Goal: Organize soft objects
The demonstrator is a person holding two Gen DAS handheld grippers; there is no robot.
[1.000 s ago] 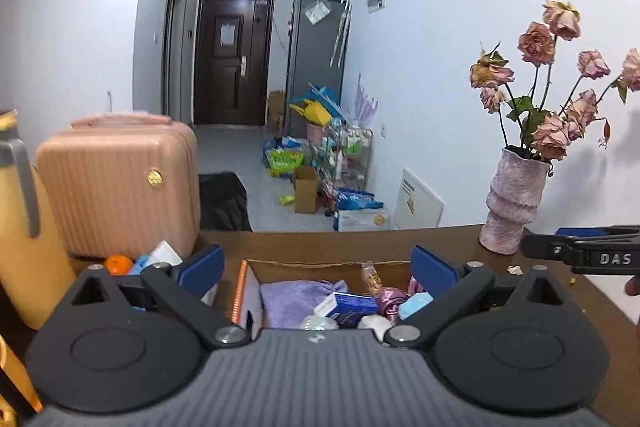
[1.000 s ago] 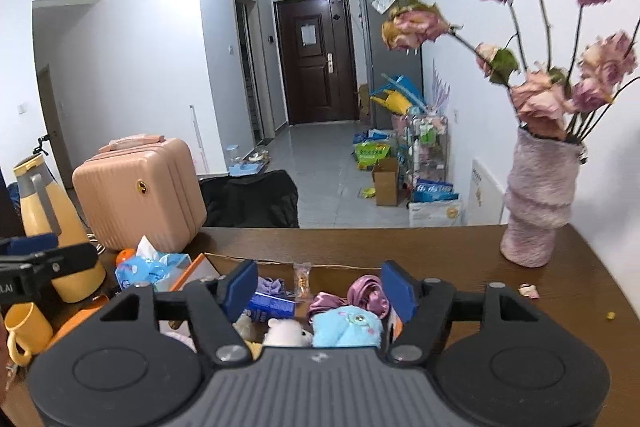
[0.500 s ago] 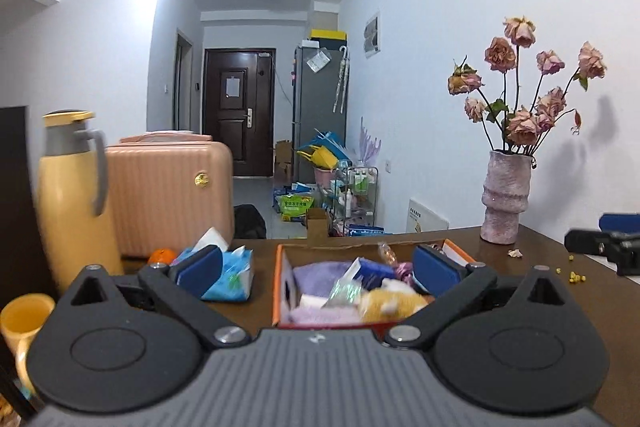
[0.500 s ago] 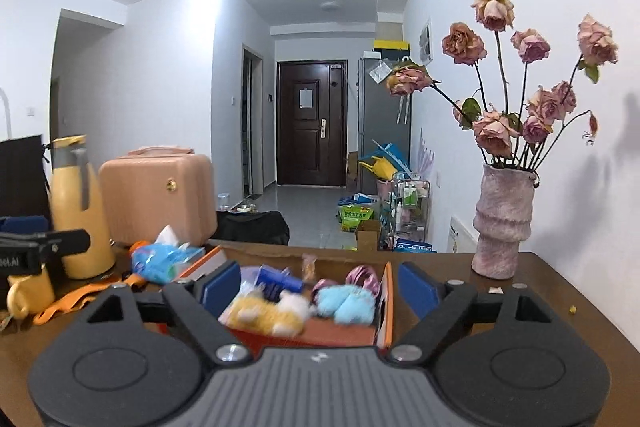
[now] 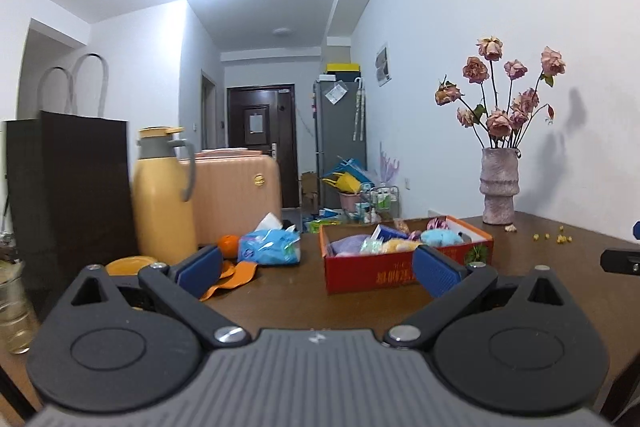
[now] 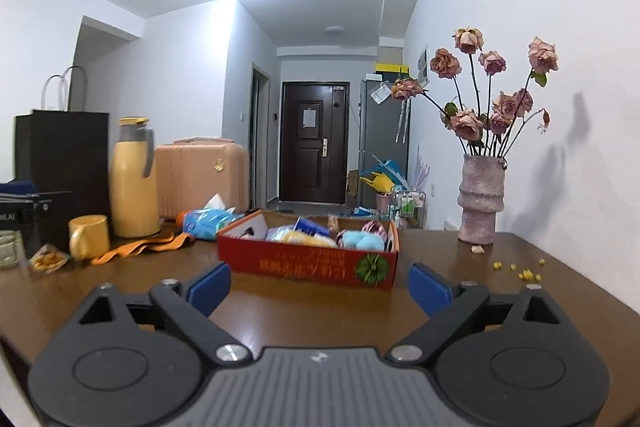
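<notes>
Dark brown wooden table (image 6: 320, 311) fills the foreground of a white-walled room, with a hallway behind it ending at a dark door (image 6: 313, 143) beside a grey cabinet (image 5: 340, 143).

One red cardboard box (image 6: 308, 265) stands open near the table's middle. It holds a mixed heap of soft things: a light blue plush toy (image 6: 358, 239), a yellow plush piece (image 6: 298, 237), a lilac cloth (image 5: 348, 242) and some small packets, too jumbled to count.

One blue tissue pack (image 5: 269, 246) lies just left of the box, beside one orange fruit (image 5: 229, 243) and an orange strap (image 6: 136, 247). One yellow thermos jug (image 6: 134, 179), one yellow mug (image 6: 89, 235), one pink suitcase (image 6: 200, 177) and one dark paper bag (image 6: 64, 155) stand along the left side. One pinkish vase (image 6: 480, 201) of dried roses (image 6: 480, 95) stands at the right wall, with yellow crumbs (image 6: 520, 269) scattered near it.

Left gripper (image 5: 318, 265) hovers low over the table with its blue pads spread wide and nothing between them. Right gripper (image 6: 318, 287) faces the box from short of it, its jaws opening, pads wide apart and gripping nothing.
</notes>
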